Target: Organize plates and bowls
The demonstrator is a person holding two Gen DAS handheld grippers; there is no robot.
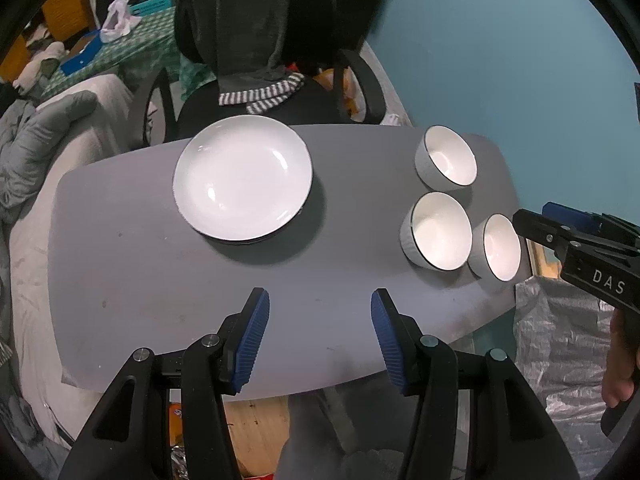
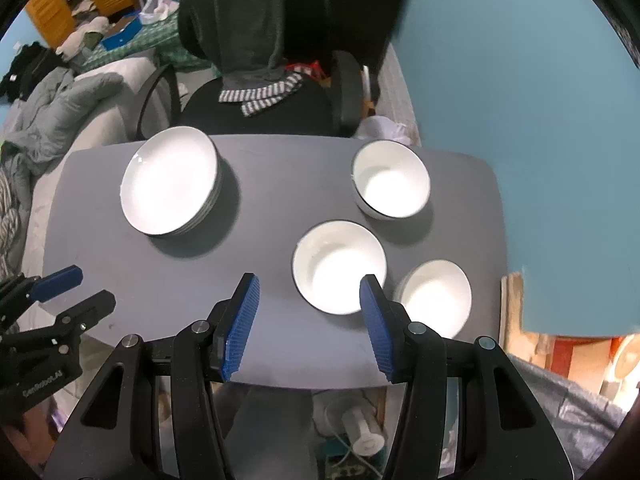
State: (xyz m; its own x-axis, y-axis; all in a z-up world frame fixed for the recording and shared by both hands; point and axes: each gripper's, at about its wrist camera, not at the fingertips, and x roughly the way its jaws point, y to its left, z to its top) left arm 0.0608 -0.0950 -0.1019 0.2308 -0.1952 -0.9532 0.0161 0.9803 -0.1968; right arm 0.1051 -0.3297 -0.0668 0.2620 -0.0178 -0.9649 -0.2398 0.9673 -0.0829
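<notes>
A: Nearest the lens: left gripper (image 1: 320, 334), blue pads (image 1: 253, 338) spread wide, nothing between them. It hangs over the near edge of the grey desk (image 1: 160, 280).

B: Right gripper (image 2: 308, 328)?

A: Same. Spread, empty, over the near edge on its own side. Its right pad overlaps the near rim of the middle bowl (image 2: 339, 266) in the wrist view; contact can't be told.

B: Dishes?

A: Plates (image 1: 243, 177) stacked at far left of the desk, white with dark rims. The right wrist view shows several edges in that stack. Three bowls on the right half: far bowl (image 1: 445, 158) near the back edge, middle bowl toward the centre, near bowl (image 1: 497, 247) at the right edge. The last two sit just beside each other; the far one stands apart. All upright, all look empty.

B: Grippers relative to each other?

A: From the left view the right gripper's tips reach in beside the near bowl. From the right view the left one sits low at the desk's left corner.

B: Behind the desk?

A: Black chair (image 1: 256, 92) draped with grey clothing, teal wall (image 1: 500, 40) to the right.
</notes>
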